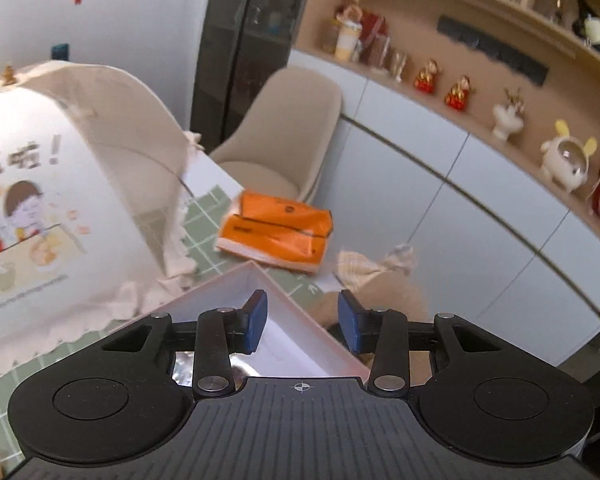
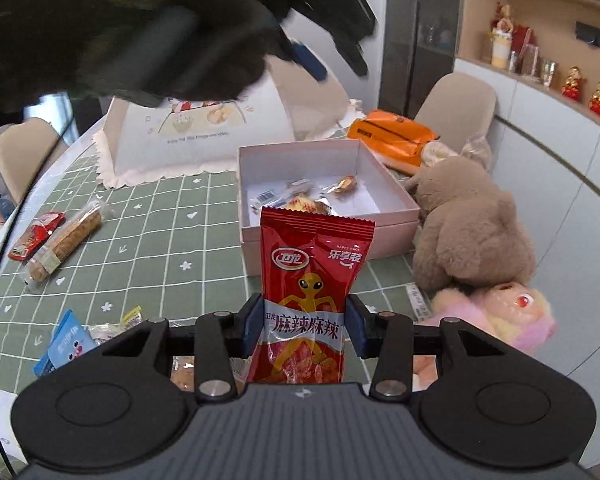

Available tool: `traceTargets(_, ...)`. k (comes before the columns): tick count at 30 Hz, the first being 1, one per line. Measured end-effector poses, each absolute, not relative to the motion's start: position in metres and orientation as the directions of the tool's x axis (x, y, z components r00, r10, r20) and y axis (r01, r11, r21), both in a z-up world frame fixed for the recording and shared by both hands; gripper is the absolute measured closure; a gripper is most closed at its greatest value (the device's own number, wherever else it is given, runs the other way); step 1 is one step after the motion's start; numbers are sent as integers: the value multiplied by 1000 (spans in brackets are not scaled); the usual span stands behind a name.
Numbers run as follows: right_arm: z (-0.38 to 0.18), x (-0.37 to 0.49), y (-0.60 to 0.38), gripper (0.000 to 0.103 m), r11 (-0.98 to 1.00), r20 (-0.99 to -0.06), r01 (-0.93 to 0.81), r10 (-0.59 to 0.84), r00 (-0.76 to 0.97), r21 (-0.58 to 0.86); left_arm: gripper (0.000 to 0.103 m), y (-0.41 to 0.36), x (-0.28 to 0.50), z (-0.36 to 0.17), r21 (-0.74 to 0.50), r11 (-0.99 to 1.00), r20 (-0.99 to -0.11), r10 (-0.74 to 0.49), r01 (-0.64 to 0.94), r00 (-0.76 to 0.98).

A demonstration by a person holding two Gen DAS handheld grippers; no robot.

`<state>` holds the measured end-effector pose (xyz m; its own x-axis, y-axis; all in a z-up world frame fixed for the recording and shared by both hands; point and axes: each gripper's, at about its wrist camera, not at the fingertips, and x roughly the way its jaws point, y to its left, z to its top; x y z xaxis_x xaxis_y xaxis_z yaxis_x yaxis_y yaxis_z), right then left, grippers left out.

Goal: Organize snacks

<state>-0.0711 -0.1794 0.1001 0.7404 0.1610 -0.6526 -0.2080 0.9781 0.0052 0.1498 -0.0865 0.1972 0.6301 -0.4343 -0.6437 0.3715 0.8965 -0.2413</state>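
My right gripper [image 2: 303, 326] is shut on a red snack packet [image 2: 310, 292] and holds it upright above the table, in front of the pink-white box [image 2: 396, 202]. The box holds several small wrapped snacks [image 2: 300, 198]. My left gripper [image 1: 302, 320] is open and empty, raised above the far corner of the same box [image 1: 256, 276]. The left gripper and its gloved hand [image 2: 148, 28] also fill the top left of the right wrist view. Loose snacks lie on the green checked cloth: a long bar [image 2: 66, 240], a red packet [image 2: 36, 236] and a blue packet [image 2: 66, 344].
A cloth food cover [image 1: 60, 200] stands left of the box. An orange tissue pack [image 1: 276, 234] lies behind the box. A brown plush toy [image 2: 468, 224] and a pink plush [image 2: 504, 316] sit right of it. A beige chair [image 1: 288, 136] and white cabinets [image 1: 480, 216] stand beyond the table.
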Motion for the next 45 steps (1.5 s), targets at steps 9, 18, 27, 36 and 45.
traceTargets(9,230,-12,-206,60,972,-525,-232,178,832,-38,60,16,81,187,-277,933,-667,-359,230,653)
traceTargets(18,267,125,-219,47,978,-673,-208,161,722,11,60,78,-7,159,-332,924,-659,-371,189,654)
traceTargets(27,200,118,-202,47,972,-758,-224,193,624,63,60,131,-51,98,-313,949,-793,-282,36,540)
traceTargets(36,71,19,-147,47,897,-885,-383,349,307,221,61,99,-102,67,-468,880,-829,-468,77,308)
traceTargets(45,20,-22,-123,48,884,-894,-378,379,241,273,64,64,-108,47,-567,821,-791,-564,64,235)
